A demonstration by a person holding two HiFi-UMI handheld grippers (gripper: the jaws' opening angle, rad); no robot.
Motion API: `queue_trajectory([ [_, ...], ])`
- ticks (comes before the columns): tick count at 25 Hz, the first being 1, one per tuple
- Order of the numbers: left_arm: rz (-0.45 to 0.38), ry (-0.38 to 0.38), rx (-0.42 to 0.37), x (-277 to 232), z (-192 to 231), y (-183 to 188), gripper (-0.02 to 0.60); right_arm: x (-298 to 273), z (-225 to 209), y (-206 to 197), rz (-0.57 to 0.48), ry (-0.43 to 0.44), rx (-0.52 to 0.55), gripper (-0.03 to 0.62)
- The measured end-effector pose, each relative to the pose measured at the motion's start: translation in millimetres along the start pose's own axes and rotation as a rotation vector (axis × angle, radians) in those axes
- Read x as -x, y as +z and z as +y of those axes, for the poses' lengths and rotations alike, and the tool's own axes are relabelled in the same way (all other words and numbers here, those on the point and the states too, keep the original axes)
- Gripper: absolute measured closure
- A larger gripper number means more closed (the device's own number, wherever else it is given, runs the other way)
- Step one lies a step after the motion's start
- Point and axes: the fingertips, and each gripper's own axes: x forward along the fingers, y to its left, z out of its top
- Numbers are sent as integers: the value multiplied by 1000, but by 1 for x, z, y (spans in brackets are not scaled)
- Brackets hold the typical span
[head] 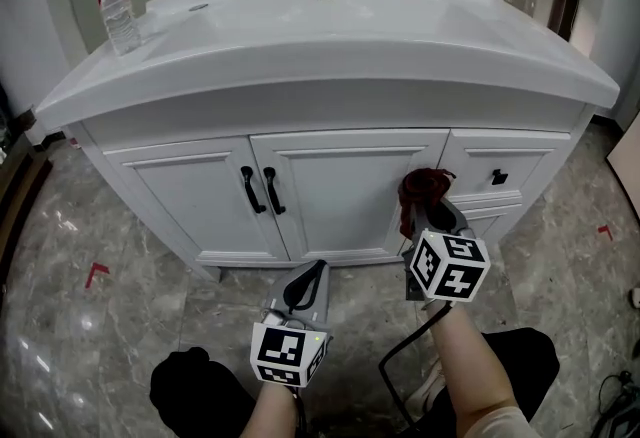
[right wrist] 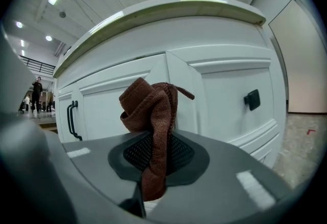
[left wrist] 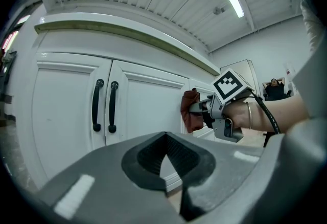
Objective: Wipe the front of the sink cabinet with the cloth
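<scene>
Pinching the reddish-brown cloth [head: 424,188] in your right gripper's [head: 430,214] closed fingers, you hold it at the sink cabinet [head: 340,188] front, by the middle door's right edge. Your left gripper [head: 312,276] hangs lower, fingers together and empty.

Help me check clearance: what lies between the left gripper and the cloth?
Nothing stands there: the head view shows only bare cabinet door and floor between the left gripper and the cloth.

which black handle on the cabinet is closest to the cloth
The small square knob on the right drawer; the two long bar pulls sit farther from the cloth.
</scene>
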Motion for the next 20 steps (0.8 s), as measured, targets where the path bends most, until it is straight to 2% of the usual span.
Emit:
queue_trajectory([
  [3, -1, 11, 2, 1, 5, -2, 581, 4, -12, -3, -2, -42, -21, 516],
  [5, 3, 28, 10, 6, 13, -4, 581, 5, 0, -5, -2, -28, -29, 517],
  [9, 4, 82, 24, 21, 38, -7, 581, -4, 59, -21, 15, 85, -19, 517],
  [14, 17, 131, 28, 35, 62, -15, 581, -26, 139, -61, 80, 224, 19, 516],
  [20, 32, 171, 35, 51, 82, -21, 581, -47, 190, -92, 133, 292, -9, 516],
])
